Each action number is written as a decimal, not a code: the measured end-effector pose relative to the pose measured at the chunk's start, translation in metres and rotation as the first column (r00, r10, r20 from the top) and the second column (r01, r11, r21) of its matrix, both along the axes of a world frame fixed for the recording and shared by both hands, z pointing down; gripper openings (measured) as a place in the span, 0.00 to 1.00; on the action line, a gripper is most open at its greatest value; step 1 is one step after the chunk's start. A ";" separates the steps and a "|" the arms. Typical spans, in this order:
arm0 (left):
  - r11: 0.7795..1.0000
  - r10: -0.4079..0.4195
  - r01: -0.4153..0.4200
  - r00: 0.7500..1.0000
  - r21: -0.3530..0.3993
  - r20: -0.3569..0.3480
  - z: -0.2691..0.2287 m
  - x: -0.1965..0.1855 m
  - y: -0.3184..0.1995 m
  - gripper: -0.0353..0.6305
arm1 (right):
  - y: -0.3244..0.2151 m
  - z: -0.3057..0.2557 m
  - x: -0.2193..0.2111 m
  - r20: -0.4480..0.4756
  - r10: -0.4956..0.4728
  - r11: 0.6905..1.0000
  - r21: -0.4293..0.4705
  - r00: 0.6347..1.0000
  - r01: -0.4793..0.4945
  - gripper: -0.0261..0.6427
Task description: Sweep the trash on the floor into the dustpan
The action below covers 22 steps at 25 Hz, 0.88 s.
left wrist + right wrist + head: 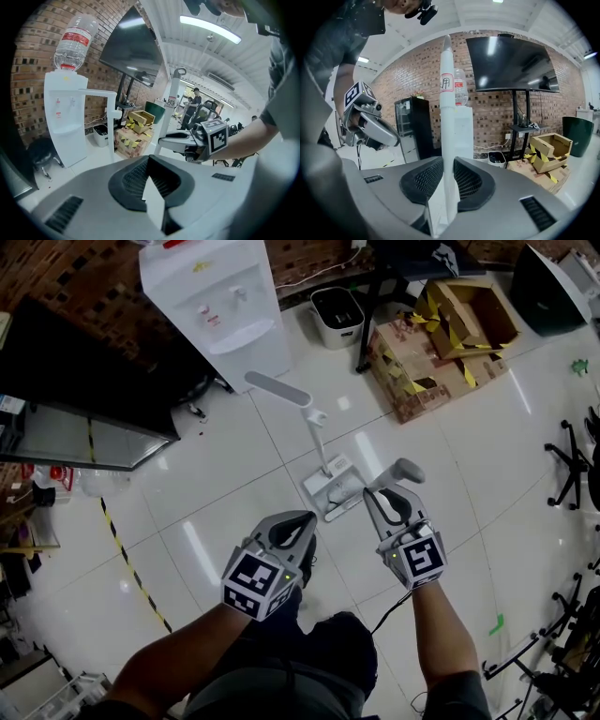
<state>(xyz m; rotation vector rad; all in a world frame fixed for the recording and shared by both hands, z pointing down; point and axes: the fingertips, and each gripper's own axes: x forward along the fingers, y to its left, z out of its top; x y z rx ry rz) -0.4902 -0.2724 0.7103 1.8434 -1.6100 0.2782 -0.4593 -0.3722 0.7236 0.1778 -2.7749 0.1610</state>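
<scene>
R gripper (384, 502): jaws clamping upright broom pole (449, 140). L gripper (300, 523): jaws pressing together, empty. Dustpan (326, 493): standing on floor (450, 456) just ahead, unheld. Trash: none showing clearly; sweeping prob. not yet beginning.

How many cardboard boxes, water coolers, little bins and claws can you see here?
Cardboard boxes: 2
Water cooler: 1
Bin: 1
Claws: 2, the left claw and the right claw
Total: 6
</scene>
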 end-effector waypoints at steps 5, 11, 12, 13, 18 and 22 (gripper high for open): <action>1.000 0.006 -0.006 1.000 0.024 -0.001 -0.021 0.012 -0.005 0.06 | -0.006 -0.030 0.027 0.010 0.048 0.999 0.002 0.999 -0.048 0.19; 0.996 0.039 -0.039 0.999 0.075 0.002 -0.084 0.041 -0.007 0.06 | -0.007 -0.096 0.072 0.058 0.152 0.988 0.008 0.987 -0.152 0.19; 0.995 0.049 -0.050 0.999 0.085 0.007 -0.096 0.045 -0.009 0.06 | -0.005 -0.111 0.078 0.072 0.167 0.986 0.011 0.983 -0.168 0.19; 0.993 0.065 -0.066 0.998 0.098 0.014 -0.108 0.049 -0.011 0.06 | -0.005 -0.127 0.086 0.090 0.190 0.981 0.016 0.978 -0.192 0.19; 0.982 0.117 -0.116 0.993 0.151 0.003 -0.167 0.097 -0.012 0.06 | 0.005 -0.204 0.157 0.155 0.301 0.950 0.030 0.941 -0.309 0.19; 0.953 0.225 -0.219 0.974 0.210 -0.002 -0.206 0.164 -0.012 0.06 | 0.023 -0.260 0.242 0.210 0.426 0.893 0.058 0.880 -0.447 0.19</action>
